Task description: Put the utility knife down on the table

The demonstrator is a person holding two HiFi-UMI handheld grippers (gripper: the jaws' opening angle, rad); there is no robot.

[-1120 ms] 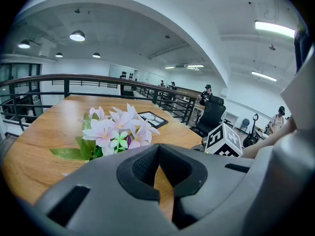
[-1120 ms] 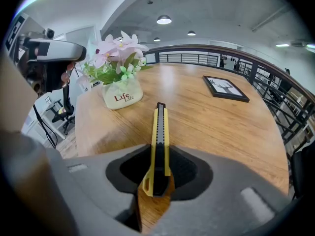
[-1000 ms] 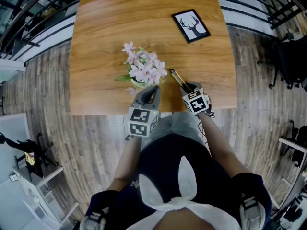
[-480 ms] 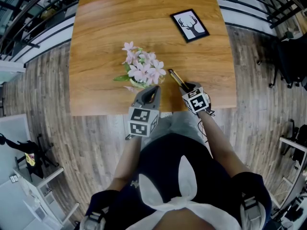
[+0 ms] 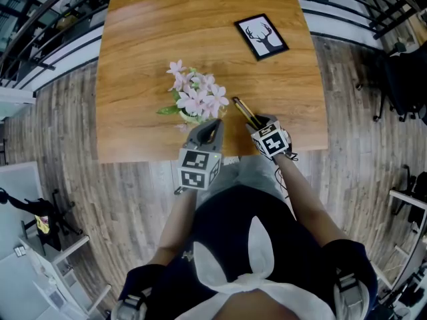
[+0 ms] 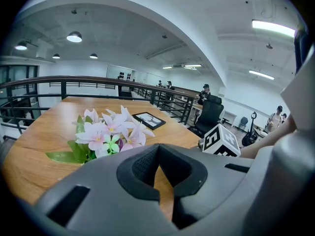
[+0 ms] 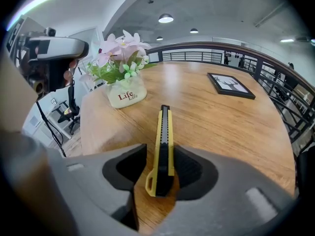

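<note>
Two grippers hang over the near edge of the light-brown wooden counter (image 5: 147,45). On the right gripper (image 7: 159,150) the fingers (image 7: 188,169) are spreading right now, and the yellow-and-black utility knife (image 7: 165,127) lies flat on the wood between them, its tip pointing away from the person. The left gripper (image 6: 158,154) is alongside, its fingers (image 6: 140,168) pressed together at the tips and empty. Just beyond is a white pot of pink flowers (image 7: 127,95), and farther back a black-framed deer picture (image 7: 230,86).
</note>
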